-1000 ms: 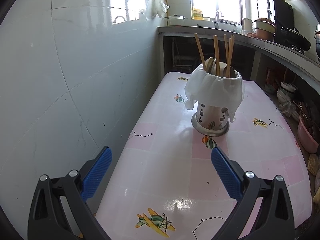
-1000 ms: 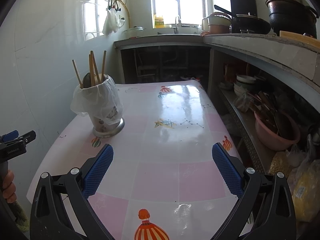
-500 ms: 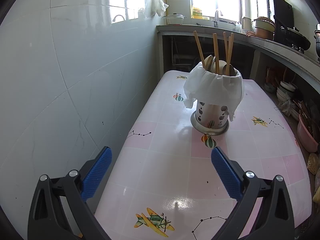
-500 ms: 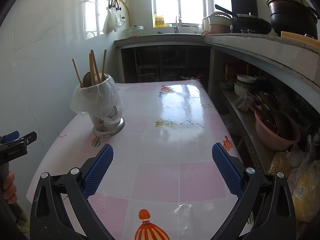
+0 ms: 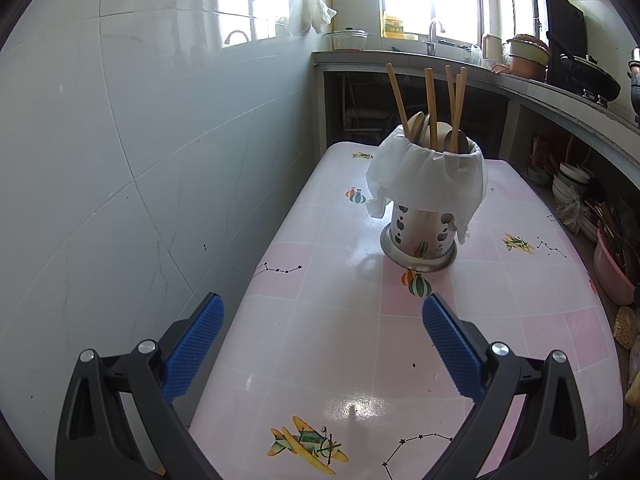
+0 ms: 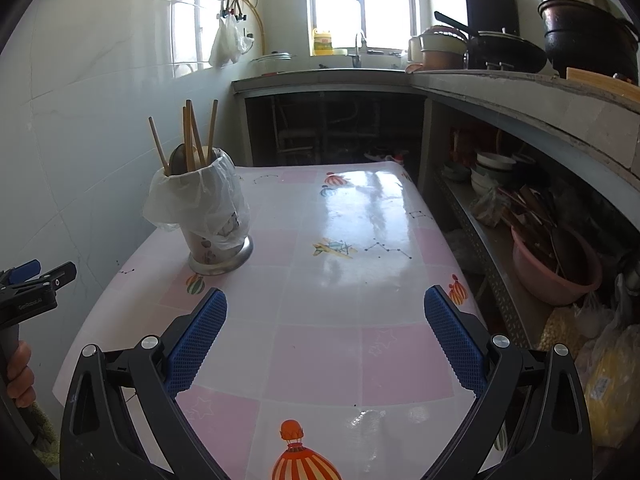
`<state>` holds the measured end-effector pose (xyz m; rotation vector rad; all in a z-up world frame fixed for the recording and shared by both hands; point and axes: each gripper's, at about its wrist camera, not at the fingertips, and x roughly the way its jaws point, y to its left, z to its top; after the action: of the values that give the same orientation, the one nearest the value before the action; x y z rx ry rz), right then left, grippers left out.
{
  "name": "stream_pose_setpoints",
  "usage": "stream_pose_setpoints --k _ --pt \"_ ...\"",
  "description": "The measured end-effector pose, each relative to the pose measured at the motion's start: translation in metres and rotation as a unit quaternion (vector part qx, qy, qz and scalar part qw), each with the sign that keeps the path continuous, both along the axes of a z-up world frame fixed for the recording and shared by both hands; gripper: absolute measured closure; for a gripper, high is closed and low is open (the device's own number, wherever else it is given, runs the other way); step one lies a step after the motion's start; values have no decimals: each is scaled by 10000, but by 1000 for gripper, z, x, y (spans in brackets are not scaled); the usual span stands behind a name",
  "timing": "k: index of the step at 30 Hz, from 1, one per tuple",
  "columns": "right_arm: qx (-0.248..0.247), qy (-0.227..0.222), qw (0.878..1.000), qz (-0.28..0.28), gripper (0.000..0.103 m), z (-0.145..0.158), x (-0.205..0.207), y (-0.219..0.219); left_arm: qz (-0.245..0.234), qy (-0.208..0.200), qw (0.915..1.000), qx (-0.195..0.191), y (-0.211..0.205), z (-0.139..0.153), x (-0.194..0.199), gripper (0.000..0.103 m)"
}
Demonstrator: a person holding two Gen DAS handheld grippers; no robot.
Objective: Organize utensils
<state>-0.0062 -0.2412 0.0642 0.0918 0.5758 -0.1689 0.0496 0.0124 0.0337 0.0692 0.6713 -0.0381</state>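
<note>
Chopsticks (image 5: pixel 430 108) and spoons (image 5: pixel 416 130) are seen upright in a metal utensil holder (image 5: pixel 420 236), lined with a white plastic bag (image 5: pixel 424 180), on a pink patterned table (image 5: pixel 340 340) beside a tiled wall (image 5: pixel 140 140). In the left wrist view, the left gripper (image 5: pixel 323 320) is held wide open with nothing between its blue pads, and the holder is set well ahead of it, closer to the right-hand finger. In the right wrist view, the right gripper (image 6: pixel 325 312) is likewise spread wide and empty above the table's near edge, while the holder is placed ahead and to the left, beyond the left finger. The left gripper's tip is glimpsed at the far left edge, gripped by a hand (image 6: pixel 20 372).
</note>
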Motion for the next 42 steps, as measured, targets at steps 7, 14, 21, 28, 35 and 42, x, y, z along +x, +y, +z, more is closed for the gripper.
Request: stream_pose_setpoints --k 7,14,21,28,35,42 --pt "-14 -1 10000 20 8 1 1 -1 -8 -2 10000 -4 0 0 0 6" --pt "-14 7 10000 22 8 1 1 0 -16 5 10000 -4 0 1 0 6" --pt "-11 7 10000 32 8 2 2 -1 -16 7 10000 -5 0 2 1 6" --pt "-9 12 10000 40 8 2 1 -1 -18 7 10000 -4 0 1 1 6" --pt "-11 12 10000 32 8 2 2 0 -16 6 10000 -7 1 2 1 6" --pt "-10 33 10000 47 8 0 1 0 -15 9 10000 0 0 1 1 6"
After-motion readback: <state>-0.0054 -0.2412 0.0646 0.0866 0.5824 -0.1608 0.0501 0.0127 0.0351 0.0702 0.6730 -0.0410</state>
